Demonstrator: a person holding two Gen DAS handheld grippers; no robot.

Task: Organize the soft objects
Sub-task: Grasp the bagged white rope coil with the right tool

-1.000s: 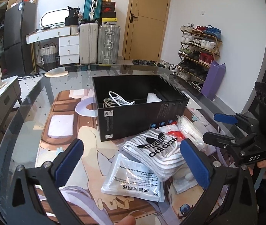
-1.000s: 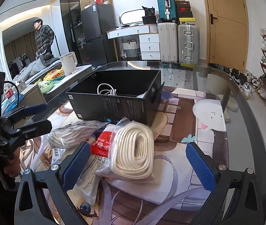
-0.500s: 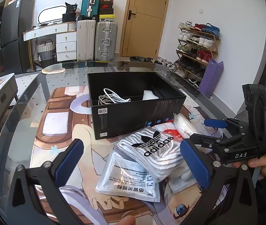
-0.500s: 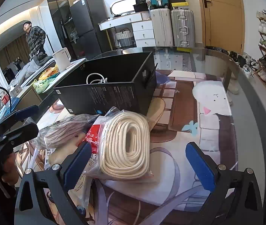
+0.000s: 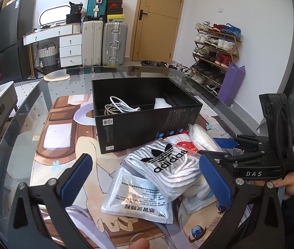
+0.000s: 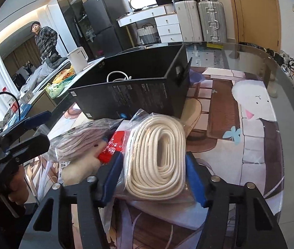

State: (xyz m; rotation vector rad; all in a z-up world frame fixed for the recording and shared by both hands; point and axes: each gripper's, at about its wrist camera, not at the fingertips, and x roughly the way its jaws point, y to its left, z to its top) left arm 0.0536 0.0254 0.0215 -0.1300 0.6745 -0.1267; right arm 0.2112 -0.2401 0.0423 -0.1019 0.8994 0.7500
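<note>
A glass-topped desk point(image 5: 28, 112) carries one open black box point(image 5: 147, 112) and, in front of it, a small pile of bagged soft goods.

The right gripper point(image 6: 154, 176) has its two blue fingers point(image 6: 110, 175) closed in on either side of one clear bag holding a coil of cream rope point(image 6: 157, 159). The fingers press the bag's long sides. The coil is a long oval lying flat, its long axis running away from the gripper toward the box.

The left gripper point(image 5: 147, 183) is spread wide and holds nothing. It hovers over the near end of the pile, above one bag of white laces with an Adidas logo point(image 5: 165, 166), which lies slantwise, its long axis running from near right to far left. Part of this bag lies on top of one flat white packet point(image 5: 137, 201) printed with text. One red packet point(image 6: 113, 148) peeks out between the laces and the rope.

Inside the box lie one coiled white cable point(image 5: 118, 109) at the left and one white item point(image 5: 161, 103) at the right.
</note>
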